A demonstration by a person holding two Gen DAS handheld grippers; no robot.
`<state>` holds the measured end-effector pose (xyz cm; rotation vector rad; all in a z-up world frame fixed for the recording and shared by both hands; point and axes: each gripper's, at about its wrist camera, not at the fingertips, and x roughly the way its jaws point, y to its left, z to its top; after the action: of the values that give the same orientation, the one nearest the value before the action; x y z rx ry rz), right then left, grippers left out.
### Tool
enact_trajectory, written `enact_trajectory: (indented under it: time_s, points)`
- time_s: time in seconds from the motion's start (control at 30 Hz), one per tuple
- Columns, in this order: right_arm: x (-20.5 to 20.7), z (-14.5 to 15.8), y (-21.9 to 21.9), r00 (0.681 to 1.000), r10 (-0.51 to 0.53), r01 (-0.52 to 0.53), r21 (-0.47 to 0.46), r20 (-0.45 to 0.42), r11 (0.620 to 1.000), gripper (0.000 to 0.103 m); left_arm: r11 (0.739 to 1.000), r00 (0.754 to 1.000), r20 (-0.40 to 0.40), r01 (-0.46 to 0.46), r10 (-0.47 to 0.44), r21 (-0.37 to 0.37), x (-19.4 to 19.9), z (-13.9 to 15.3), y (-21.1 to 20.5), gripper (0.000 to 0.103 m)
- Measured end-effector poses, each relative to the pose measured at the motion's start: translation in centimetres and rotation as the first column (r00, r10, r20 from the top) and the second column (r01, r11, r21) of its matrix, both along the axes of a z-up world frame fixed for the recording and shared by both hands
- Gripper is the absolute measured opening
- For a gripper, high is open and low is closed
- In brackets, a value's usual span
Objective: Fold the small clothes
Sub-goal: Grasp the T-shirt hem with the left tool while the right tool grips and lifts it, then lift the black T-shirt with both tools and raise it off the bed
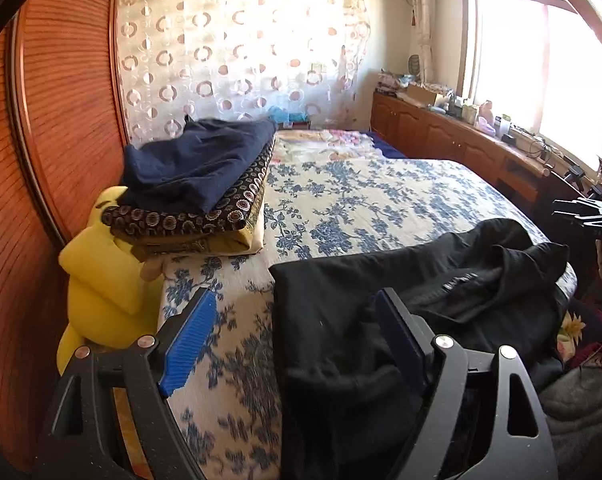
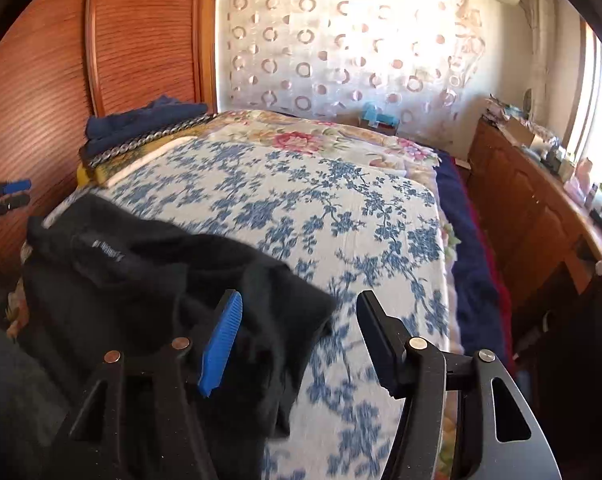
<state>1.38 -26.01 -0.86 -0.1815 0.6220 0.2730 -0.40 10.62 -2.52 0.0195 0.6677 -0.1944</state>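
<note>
A black garment (image 1: 401, 292) lies rumpled on the near edge of the bed with the blue-flowered cover (image 1: 361, 200). My left gripper (image 1: 293, 320) is open just above the garment's left part, its right finger over the cloth and its left finger over bare bedcover. In the right wrist view the same black garment (image 2: 141, 276) lies at the lower left. My right gripper (image 2: 297, 320) is open over its right corner, the blue left pad (image 2: 221, 344) above the cloth. Neither gripper holds anything.
A stack of folded cloth with a dark blue piece (image 1: 197, 160) on top sits by the wooden headboard (image 1: 61, 120), with a yellow plush toy (image 1: 105, 280) beside it. A cluttered wooden sideboard (image 1: 461, 136) runs under the window on the right. Another gripper (image 2: 5, 196) shows at the far left.
</note>
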Motion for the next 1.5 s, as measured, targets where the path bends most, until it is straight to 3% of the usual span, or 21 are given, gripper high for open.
enact_trajectory:
  time_s: [0.23, 0.37, 0.47, 0.53, 0.6, 0.67, 0.77, 0.93, 1.0, 1.07, 1.13, 1.2, 1.37, 1.4, 1.43, 1.47, 1.5]
  points:
    - [6.3, -3.9, -0.7, 0.994, -0.040, 0.046, 0.050, -0.105, 0.998, 0.062, 0.999, 0.998, -0.064, 0.012, -0.010, 0.041, 4.8, -1.6, -0.3, 0.082]
    - [7.9, -5.6, -1.2, 0.984, -0.046, 0.062, 0.088, -0.173, 0.994, 0.061, 0.997, 0.994, -0.109, 0.014, -0.006, 0.072, 6.8, -2.7, -0.8, 0.082]
    - [8.1, -5.9, -1.3, 0.982, -0.004, 0.031, 0.141, -0.190, 0.989, 0.027, 0.998, 0.991, -0.133, 0.025, -0.016, 0.065, 7.7, -3.5, -1.1, 0.082]
    - [7.7, -5.7, -0.8, 0.985, 0.010, 0.012, 0.124, -0.171, 0.992, 0.016, 0.998, 0.990, -0.142, 0.025, -0.016, 0.062, 8.1, -3.9, -1.1, 0.082]
    - [6.6, -4.9, -1.0, 0.993, -0.013, 0.029, 0.136, -0.117, 0.990, 0.014, 0.998, 0.989, -0.148, 0.017, -0.008, 0.064, 8.3, -4.3, -1.0, 0.082]
    - [5.5, -4.2, -2.2, 0.991, -0.122, 0.130, 0.149, -0.061, 0.980, 0.014, 0.998, 0.988, -0.156, -0.003, 0.013, 0.065, 8.3, -4.6, -0.8, 0.082]
    - [5.5, -4.8, -3.4, 0.979, -0.163, 0.184, 0.183, -0.125, 0.966, 0.014, 0.998, 0.987, -0.158, -0.012, 0.022, 0.059, 8.3, -4.9, -0.6, 0.082]
    - [5.4, -4.6, -3.0, 0.980, -0.156, 0.176, 0.179, -0.120, 0.968, 0.015, 1.000, 0.985, -0.174, -0.002, 0.006, 0.023, 8.5, -5.3, -0.4, 0.082]
    - [5.5, -4.5, -2.7, 0.983, -0.141, 0.160, 0.174, -0.118, 0.972, 0.021, 1.000, 0.981, -0.192, 0.008, -0.006, 0.007, 8.7, -5.7, -0.3, 0.082]
    - [6.0, -4.9, -2.2, 0.984, -0.134, 0.150, 0.147, -0.113, 0.978, 0.035, 1.000, 0.980, -0.199, 0.016, -0.016, -0.002, 8.9, -5.9, -0.4, 0.082]
    - [6.8, -5.4, -2.0, 0.986, -0.114, 0.130, 0.138, -0.120, 0.982, 0.057, 0.999, 0.975, -0.217, 0.033, -0.037, -0.021, 9.2, -6.2, -0.6, 0.075]
    - [7.2, -5.9, -2.2, 0.985, -0.119, 0.133, 0.109, -0.127, 0.985, 0.066, 0.998, 0.971, -0.234, 0.048, -0.057, -0.043, 9.5, -6.5, -0.8, 0.073]
    - [8.0, -6.8, -2.2, 0.981, -0.092, 0.112, 0.110, -0.172, 0.988, 0.066, 0.995, 0.959, -0.265, 0.086, -0.098, -0.058, 10.0, -7.0, -1.6, 0.052]
    - [8.0, -6.7, -2.2, 0.981, -0.080, 0.101, 0.119, -0.175, 0.988, 0.066, 0.991, 0.956, -0.265, 0.112, -0.127, -0.074, 9.9, -6.9, -1.9, 0.039]
    - [8.0, -6.7, -2.1, 0.983, -0.063, 0.086, 0.127, -0.175, 0.988, 0.058, 0.989, 0.953, -0.268, 0.123, -0.140, -0.081, 9.8, -6.8, -2.0, 0.027]
    - [7.8, -6.7, -1.9, 0.984, -0.043, 0.066, 0.128, -0.171, 0.990, 0.050, 0.988, 0.954, -0.261, 0.132, -0.149, -0.080, 9.4, -6.7, -2.2, 0.022]
    - [7.7, -6.7, -1.5, 0.985, -0.026, 0.046, 0.118, -0.169, 0.992, 0.034, 0.985, 0.954, -0.252, 0.146, -0.165, -0.090, 9.2, -6.4, -2.3, 0.015]
